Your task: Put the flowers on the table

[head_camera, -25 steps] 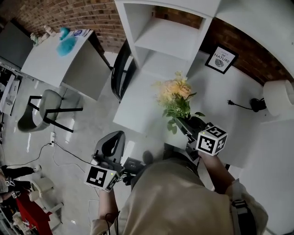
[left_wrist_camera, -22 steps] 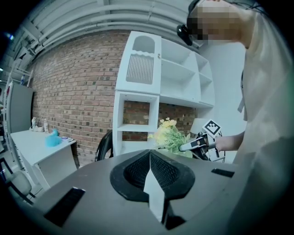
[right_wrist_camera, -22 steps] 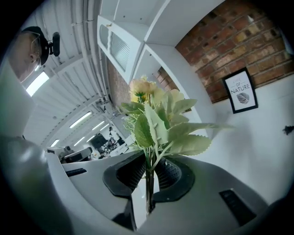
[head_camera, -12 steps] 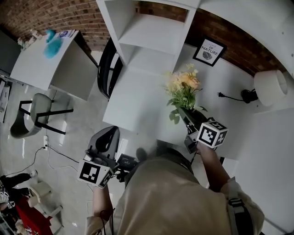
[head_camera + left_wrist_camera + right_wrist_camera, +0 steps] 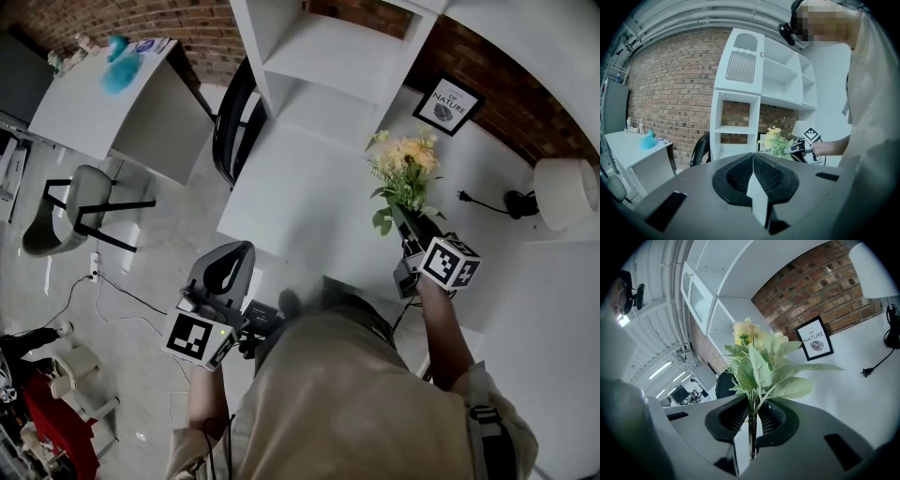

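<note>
Shifted farther over the table (image 5: 291,187), the flowers (image 5: 405,169) are held upright, stems pinched in the right hand-held gripper (image 5: 751,420), for setting down.

I record the flowers (image 5: 759,369) as matt, with veined leaves and thin smooth stems; I cannot tell whether they are cloth or plastic. The table (image 5: 300,187) has a smooth, matt white top. The right gripper (image 5: 752,420) and the left gripper (image 5: 753,176) have smooth, matt grey plastic shells. Their pads (image 5: 735,419) are black, finely ribbed and rubber-like. The brick wall (image 5: 670,93) is rough and unpainted. The person's shirt (image 5: 347,403) is matt beige cloth.
</note>
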`<state>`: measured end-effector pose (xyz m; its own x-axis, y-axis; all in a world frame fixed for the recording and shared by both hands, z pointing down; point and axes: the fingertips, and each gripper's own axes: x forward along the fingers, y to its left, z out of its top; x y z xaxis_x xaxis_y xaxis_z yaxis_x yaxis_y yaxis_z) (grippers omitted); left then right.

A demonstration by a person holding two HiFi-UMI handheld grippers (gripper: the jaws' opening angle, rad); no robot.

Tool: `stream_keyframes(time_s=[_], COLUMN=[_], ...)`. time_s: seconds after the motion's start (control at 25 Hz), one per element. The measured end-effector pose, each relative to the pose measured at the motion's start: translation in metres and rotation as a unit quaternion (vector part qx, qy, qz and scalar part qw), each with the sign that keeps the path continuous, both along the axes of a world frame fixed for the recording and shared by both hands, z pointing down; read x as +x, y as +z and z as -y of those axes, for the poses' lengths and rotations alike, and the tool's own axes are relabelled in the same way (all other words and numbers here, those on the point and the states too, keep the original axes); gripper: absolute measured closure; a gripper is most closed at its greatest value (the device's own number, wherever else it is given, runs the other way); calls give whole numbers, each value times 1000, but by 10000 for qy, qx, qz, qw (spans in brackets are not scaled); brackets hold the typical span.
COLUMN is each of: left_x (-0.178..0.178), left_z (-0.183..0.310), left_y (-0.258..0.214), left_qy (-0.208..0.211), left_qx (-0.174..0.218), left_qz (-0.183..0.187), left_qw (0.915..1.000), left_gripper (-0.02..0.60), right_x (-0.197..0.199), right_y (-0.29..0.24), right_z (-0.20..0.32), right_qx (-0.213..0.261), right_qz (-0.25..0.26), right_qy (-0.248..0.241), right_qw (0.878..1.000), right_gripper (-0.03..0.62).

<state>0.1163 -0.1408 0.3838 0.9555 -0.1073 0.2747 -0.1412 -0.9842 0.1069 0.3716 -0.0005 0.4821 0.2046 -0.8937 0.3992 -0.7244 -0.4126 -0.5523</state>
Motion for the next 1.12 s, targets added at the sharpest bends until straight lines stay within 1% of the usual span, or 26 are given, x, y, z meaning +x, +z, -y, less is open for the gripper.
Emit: stream_keyframes(time_s=[0.08,0.24,0.36,0.48,0.64,0.8,0.92,1.12], left_x=[-1,-6,-3,1,11,26,37,48], left_z=[2,10,11,11,12,5,2,1], left_y=[-1,1,2,3,4,6,5,7], left_qy=[-46,-241,-285,-222,-195,3,71,38], left_qx=[-22,10,43,87,98,116,140,118], left_qz=[5,59,79,34,139,129,145,214], left_qw=[10000,9997,9996,9997,9997,9998,9998,9997], left_gripper=[571,572,572,572,571,572,572,571], right_x=[6,12,19,25,36,44,55,69], right_y=[3,10,15,19,17,22,24,27], right_z=[0,6,7,7,9,12,15,20], right_qx=[-42,-146,-193,-258,-269,-316,-278,-192], right_qz=[23,-7,-20,-39,-107,-86,-10,140], right_qy=[68,-5,9,26,81,68,142,174], right_qw=[10000,9999,9998,9997,9995,9994,9995,9996], right_gripper=[531,531,531,531,531,531,531,531])
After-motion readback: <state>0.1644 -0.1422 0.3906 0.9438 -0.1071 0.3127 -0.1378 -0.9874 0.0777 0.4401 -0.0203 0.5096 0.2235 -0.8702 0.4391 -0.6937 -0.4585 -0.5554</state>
